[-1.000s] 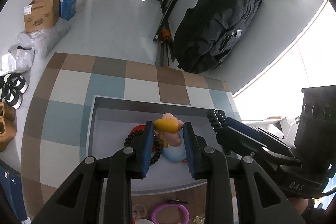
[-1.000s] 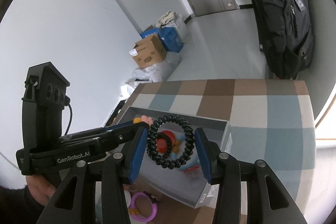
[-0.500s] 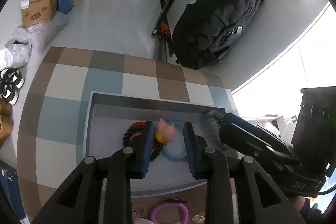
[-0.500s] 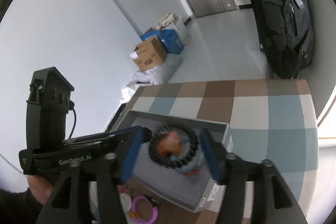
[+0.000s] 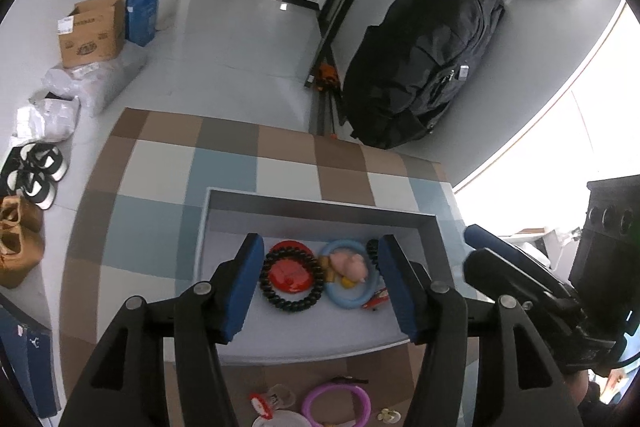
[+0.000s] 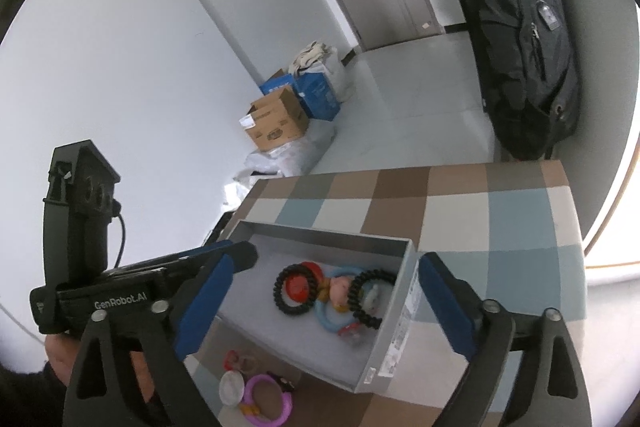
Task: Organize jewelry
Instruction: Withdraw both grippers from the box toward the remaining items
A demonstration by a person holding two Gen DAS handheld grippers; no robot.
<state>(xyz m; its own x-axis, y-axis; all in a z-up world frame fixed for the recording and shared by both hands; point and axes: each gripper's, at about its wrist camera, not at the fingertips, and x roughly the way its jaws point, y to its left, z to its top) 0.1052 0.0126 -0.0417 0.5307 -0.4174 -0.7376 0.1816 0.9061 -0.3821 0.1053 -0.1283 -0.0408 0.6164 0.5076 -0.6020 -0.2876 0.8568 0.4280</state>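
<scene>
A grey box (image 5: 320, 205) (image 6: 404, 303) sits on the checkered table. Inside lie a black bead bracelet (image 5: 290, 281) (image 6: 296, 291) around a red disc, a blue ring (image 5: 348, 279) (image 6: 330, 319), a pink and yellow charm (image 5: 352, 265) (image 6: 340, 293), and a black coil hair tie (image 6: 370, 295), which leans near the box's right wall. My left gripper (image 5: 320, 287) is open and empty above the box. My right gripper (image 6: 320, 307) is open and empty above the box too.
In front of the box lie a purple ring (image 5: 336, 405) (image 6: 268, 401), a white round piece (image 6: 232, 387) and small trinkets (image 5: 388, 415). A black bag (image 5: 424, 59) leans on the wall beyond the table. Cardboard boxes (image 5: 92, 31) and shoes (image 5: 34, 175) are on the floor.
Both grippers opened. The pink and yellow charm dropped from my left gripper into the box. The black coil hair tie dropped from my right gripper into the box.
</scene>
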